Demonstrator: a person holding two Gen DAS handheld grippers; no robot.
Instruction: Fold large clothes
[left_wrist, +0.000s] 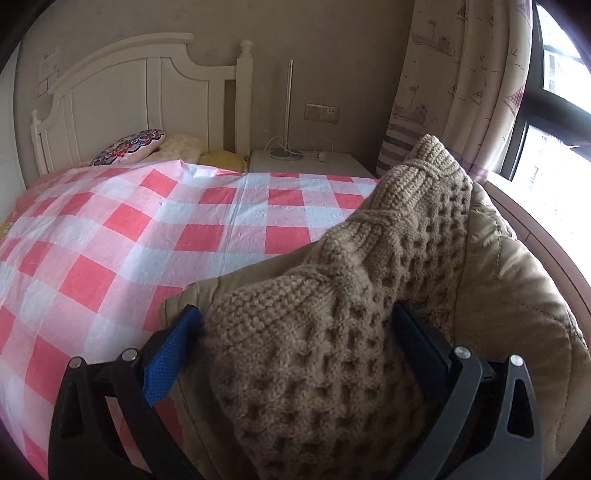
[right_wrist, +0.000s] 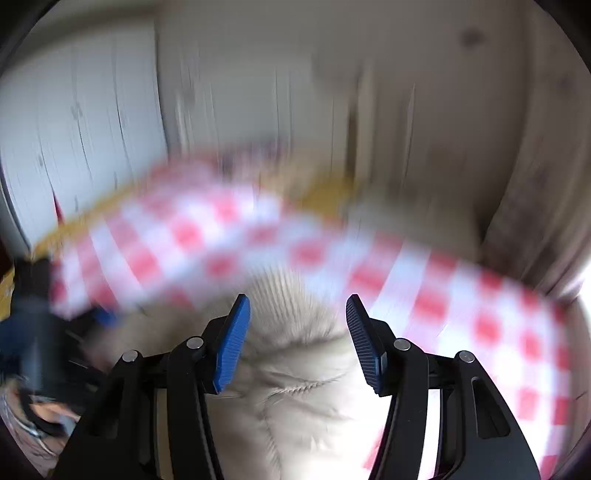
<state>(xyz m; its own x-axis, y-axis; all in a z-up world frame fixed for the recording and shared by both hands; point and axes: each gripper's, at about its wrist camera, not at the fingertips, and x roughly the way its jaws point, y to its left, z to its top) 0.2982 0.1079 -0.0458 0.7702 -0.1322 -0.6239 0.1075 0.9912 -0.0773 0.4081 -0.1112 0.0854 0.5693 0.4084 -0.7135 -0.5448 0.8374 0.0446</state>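
Sweater (left_wrist: 332, 332) fills left tongs (left_wrist: 295, 332); right tongs (right_wrist: 297, 325) empty.

surface: bed (left_wrist: 44, 173) with white headboard | cover: red-and-white checked sheet (left_wrist: 147, 229) spread over it | at head end: patterned pillow (left_wrist: 129, 146), cream cushion (left_wrist: 181, 146), yellow item (left_wrist: 225, 159) | near side: tan padded coat (left_wrist: 517, 295) lying on the sheet, knit sweater (left_wrist: 351, 295) on top of the coat
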